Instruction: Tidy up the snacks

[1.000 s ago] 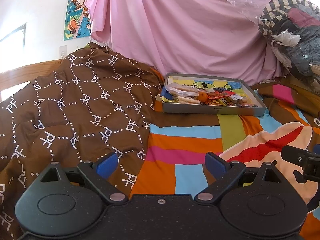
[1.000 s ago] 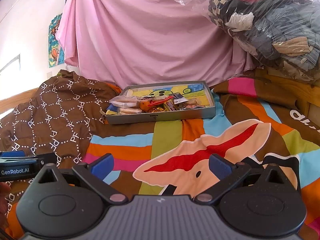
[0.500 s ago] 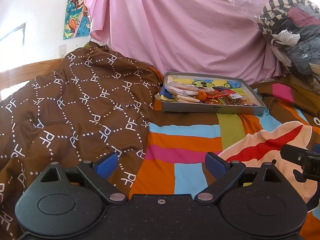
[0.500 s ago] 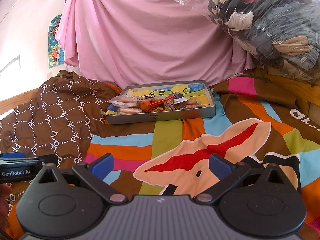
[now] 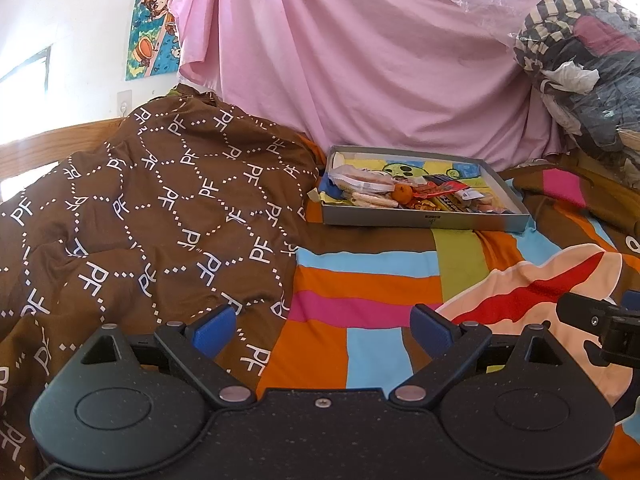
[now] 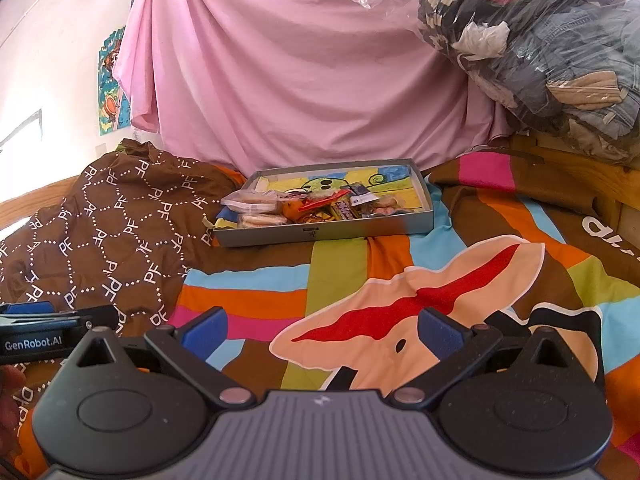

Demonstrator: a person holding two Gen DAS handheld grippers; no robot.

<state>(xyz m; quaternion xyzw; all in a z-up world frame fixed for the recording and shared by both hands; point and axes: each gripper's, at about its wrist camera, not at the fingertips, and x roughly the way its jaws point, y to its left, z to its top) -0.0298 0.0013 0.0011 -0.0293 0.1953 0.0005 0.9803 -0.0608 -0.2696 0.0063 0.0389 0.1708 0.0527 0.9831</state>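
Observation:
A shallow grey box sits on the striped bedspread ahead, holding several snacks: clear packs of biscuits, a small orange fruit and wrapped bars. My left gripper is open and empty, low over the bedspread, well short of the box. Over the cartoon print, my right gripper is open and empty too. Each gripper's side shows at the edge of the other's view.
A rumpled brown patterned blanket lies left of the box. A pink sheet hangs behind. A plastic-wrapped pile of clothes sits at the back right. A wooden bed rail runs along the left.
Both views have shifted only very slightly; the box and snacks have not moved and both grippers stay open.

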